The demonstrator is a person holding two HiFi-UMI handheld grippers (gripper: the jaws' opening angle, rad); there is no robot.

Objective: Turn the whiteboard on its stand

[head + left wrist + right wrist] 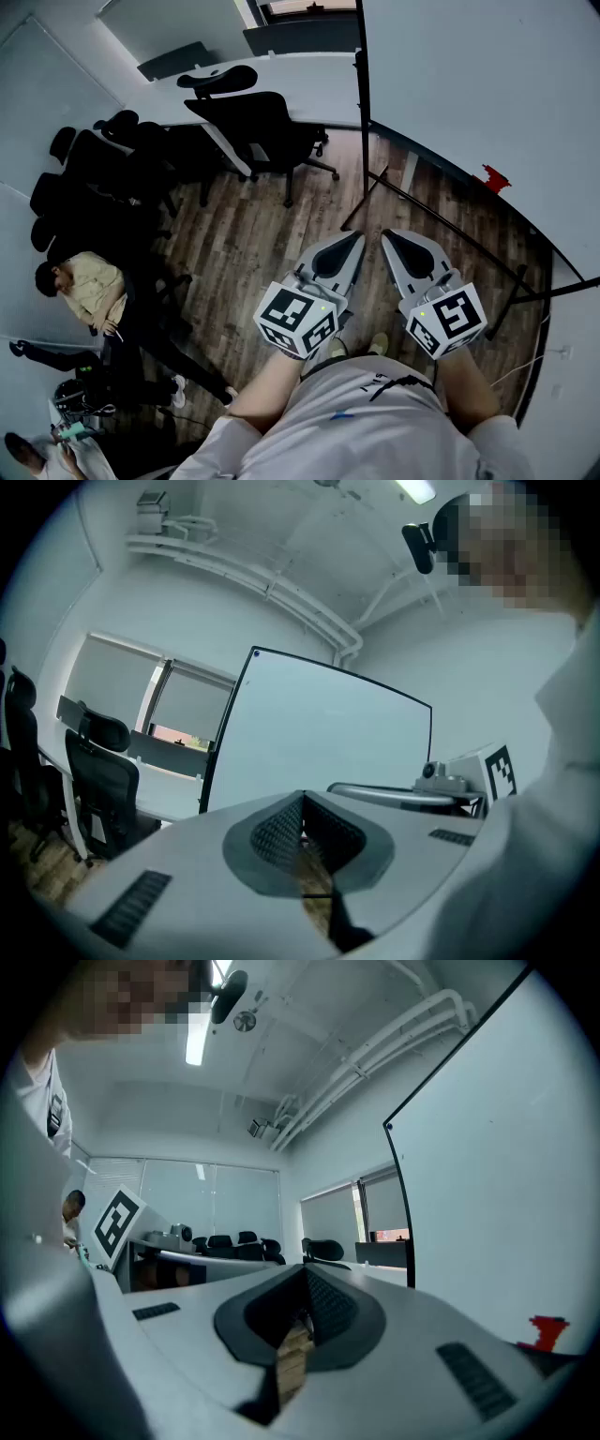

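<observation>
the whiteboard (469, 84) stands upright on the floor just ahead; left tool (354, 239) and right tool (388, 237) are both clenched, empty. probably stiff, broad, fairly light: grasp its black side frame (364, 112)

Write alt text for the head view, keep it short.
Seen from above, the left gripper and right gripper are held side by side, both shut and empty, over a wood floor, short of the whiteboard on its black stand at right. Black office chairs, a white desk and a seated person fill the left side.
</observation>
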